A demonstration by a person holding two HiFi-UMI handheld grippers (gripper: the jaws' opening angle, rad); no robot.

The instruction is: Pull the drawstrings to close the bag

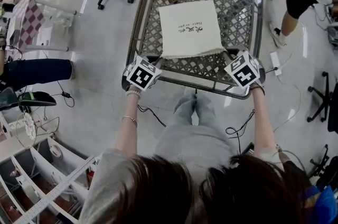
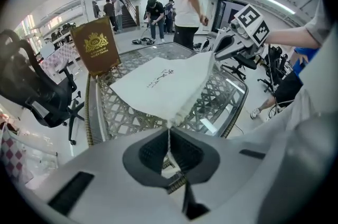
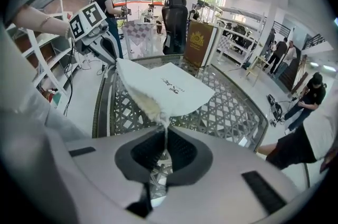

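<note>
Fingers [image 2: 150,153] clamp tight: left gripper [image 2: 169,131] on the left drawstring [image 2: 169,139], right gripper [image 3: 165,130] on the right drawstring [image 3: 166,138]. The white bag [image 1: 190,27] lies on the lattice table [image 1: 240,6], near corners lifted, its dark print too small to read.

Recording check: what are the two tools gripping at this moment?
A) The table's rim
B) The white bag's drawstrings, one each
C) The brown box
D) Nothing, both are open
B: a drawstring runs from the corner of the white bag into the shut left tool, and another runs into the shut right tool.
</note>
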